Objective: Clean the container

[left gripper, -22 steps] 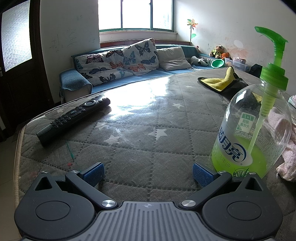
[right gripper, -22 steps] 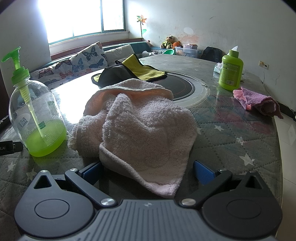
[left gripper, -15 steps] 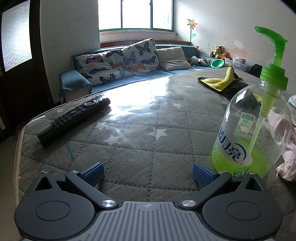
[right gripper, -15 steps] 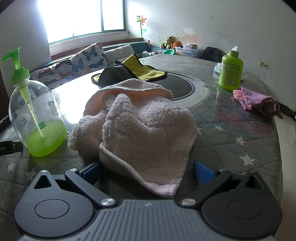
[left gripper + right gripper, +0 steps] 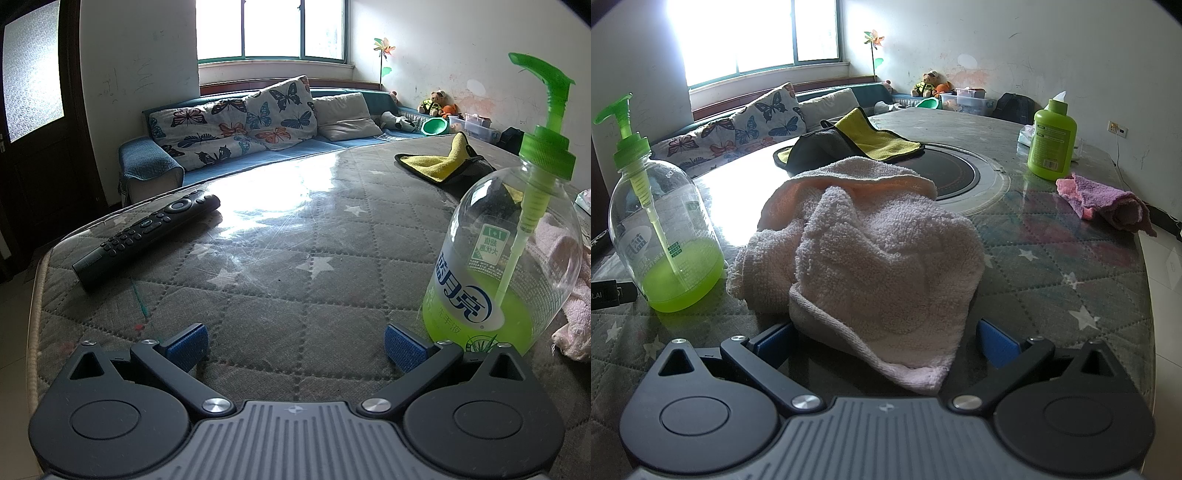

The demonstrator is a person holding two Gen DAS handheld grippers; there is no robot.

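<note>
Left gripper (image 5: 295, 341) sits low over the quilted table (image 5: 258, 258), fingers spread wide with nothing between them. The clear pump bottle (image 5: 495, 258), green liquid pooled in its bottom, stands upright just ahead of the right-hand finger, outside the gap. A black remote (image 5: 147, 236) lies further ahead to its left. Right gripper (image 5: 886, 341) is spread too, and the pale pink towel (image 5: 871, 254) is heaped directly in front, its near edge drooping between the fingers; the same bottle (image 5: 665, 236) stands off to this gripper's left
</note>
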